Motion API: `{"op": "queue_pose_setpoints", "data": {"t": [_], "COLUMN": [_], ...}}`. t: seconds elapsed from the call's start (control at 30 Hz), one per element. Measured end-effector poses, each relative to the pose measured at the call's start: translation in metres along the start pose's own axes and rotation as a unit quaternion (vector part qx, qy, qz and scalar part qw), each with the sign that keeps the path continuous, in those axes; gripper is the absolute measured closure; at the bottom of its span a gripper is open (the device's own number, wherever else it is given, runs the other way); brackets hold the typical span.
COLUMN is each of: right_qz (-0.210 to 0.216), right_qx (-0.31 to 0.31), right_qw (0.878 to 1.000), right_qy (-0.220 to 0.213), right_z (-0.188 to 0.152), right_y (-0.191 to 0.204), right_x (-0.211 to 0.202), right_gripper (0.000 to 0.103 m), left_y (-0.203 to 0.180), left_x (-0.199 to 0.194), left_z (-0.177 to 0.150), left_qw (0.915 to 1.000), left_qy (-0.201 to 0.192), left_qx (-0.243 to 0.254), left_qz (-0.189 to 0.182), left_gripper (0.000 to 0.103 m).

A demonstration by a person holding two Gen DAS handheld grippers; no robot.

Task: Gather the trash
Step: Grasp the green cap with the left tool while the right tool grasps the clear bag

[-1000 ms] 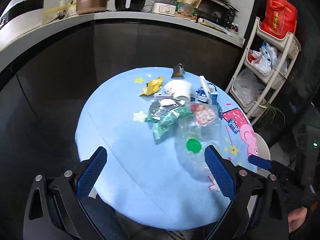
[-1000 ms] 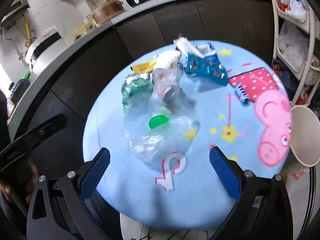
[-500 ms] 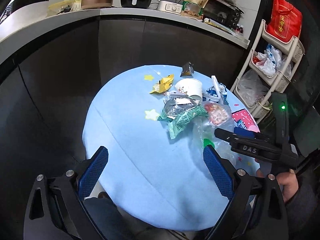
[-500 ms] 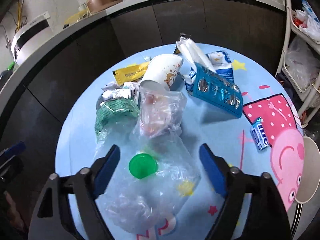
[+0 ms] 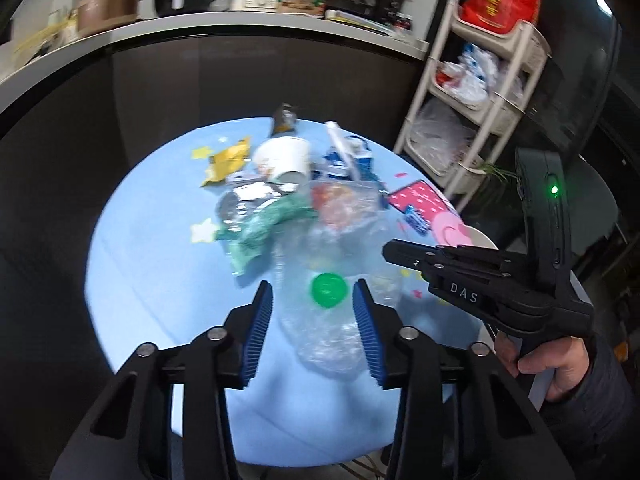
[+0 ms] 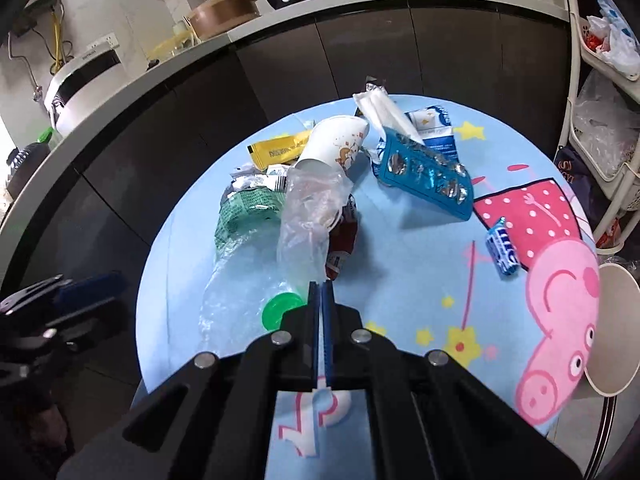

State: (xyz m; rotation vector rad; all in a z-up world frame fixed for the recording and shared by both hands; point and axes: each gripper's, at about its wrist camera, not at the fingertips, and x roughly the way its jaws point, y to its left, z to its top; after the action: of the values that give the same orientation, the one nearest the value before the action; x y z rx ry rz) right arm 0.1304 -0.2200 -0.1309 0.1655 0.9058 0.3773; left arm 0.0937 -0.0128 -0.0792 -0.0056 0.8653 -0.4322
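Right wrist view — right gripper (image 6: 321, 285) jaws clenched on clear bag (image 6: 304, 220); left gripper (image 5: 313, 296) jaws closing, seemingly released

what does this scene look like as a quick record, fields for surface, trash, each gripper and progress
surface: round blue cartoon tablecloth
trash pile: paper cup, yellow sachet, green wrapper, blue blister pack, clear plastic bag, crushed clear bottle with green cap
stray piece: small blue wrapper, apart from the pile
left gripper: jaws just closing around the bottle, contact unclear
right gripper: jaws just closed together at the bag's edge, grip unclear
progress: trash all on the table
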Motion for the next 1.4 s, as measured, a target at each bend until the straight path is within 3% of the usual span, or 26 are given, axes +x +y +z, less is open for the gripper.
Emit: {"op": "queue_pose_setpoints", "data": {"t": [0.07,0.13,0.27,0.33,0.43,0.53,0.7,0.77,0.83,0.9,0.97,1.27,1.33,1.4], "right_qz": [0.001,0.002,0.002,0.004,0.005,0.007,0.010,0.015,0.023,0.032,0.042,0.069,0.066,0.069], "right_qx": [0.006,0.014,0.028,0.039,0.046,0.052,0.058,0.058,0.052,0.044,0.034,0.049,0.049,0.042], "right_qw": [1.000,1.000,1.000,0.999,0.999,0.999,0.998,0.998,0.998,0.999,0.999,0.996,0.996,0.996], "right_qy": [-0.005,-0.005,-0.003,-0.005,-0.007,-0.008,-0.005,-0.003,-0.004,-0.005,-0.004,0.020,0.024,0.034], "right_z": [-0.006,-0.014,-0.024,-0.028,-0.029,-0.029,-0.028,-0.025,-0.021,-0.017,-0.012,-0.004,-0.005,-0.006], "right_y": [-0.005,-0.010,-0.023,-0.031,-0.037,-0.042,-0.046,-0.044,-0.039,-0.032,-0.023,-0.011,-0.012,-0.011], "right_x": [-0.009,-0.013,-0.016,-0.018,-0.018,-0.018,-0.015,-0.013,-0.011,-0.009,-0.004,0.030,0.034,0.037], "right_gripper": [0.099,0.099,0.097,0.097,0.089,0.085,0.084,0.084,0.077,0.064,0.062,0.063,0.068,0.098], "left_y": [-0.011,-0.015,-0.016,-0.013,-0.013,-0.011,-0.014,-0.013,-0.012,-0.008,-0.005,0.018,0.022,0.028], "left_x": [0.014,0.030,0.076,0.092,0.116,0.132,0.136,0.136,0.133,0.126,0.115,0.052,0.041,0.030], "left_z": [0.001,0.002,0.008,0.009,0.010,0.008,0.008,0.008,0.007,0.007,0.007,0.010,0.009,0.009], "left_qw": [0.9996,0.9990,0.9978,0.9968,0.9952,0.9936,0.9940,0.9939,0.9940,0.9945,0.9955,0.9984,0.9985,0.9983], "left_qy": [0.009,0.025,0.063,0.078,0.098,0.112,0.107,0.107,0.108,0.104,0.094,0.041,0.031,0.022], "left_qx": [0.016,0.019,0.006,-0.002,-0.005,-0.006,0.008,0.012,0.007,0.000,-0.004,-0.033,-0.037,-0.042], "left_qz": [-0.020,-0.031,-0.018,-0.016,0.004,0.014,0.024,0.023,0.015,0.011,0.009,0.019,0.027,0.034], "left_gripper": [0.079,0.084,0.084,0.080,0.064,0.061,0.059,0.068,0.068,0.068,0.068,0.068,0.068,0.068]}}
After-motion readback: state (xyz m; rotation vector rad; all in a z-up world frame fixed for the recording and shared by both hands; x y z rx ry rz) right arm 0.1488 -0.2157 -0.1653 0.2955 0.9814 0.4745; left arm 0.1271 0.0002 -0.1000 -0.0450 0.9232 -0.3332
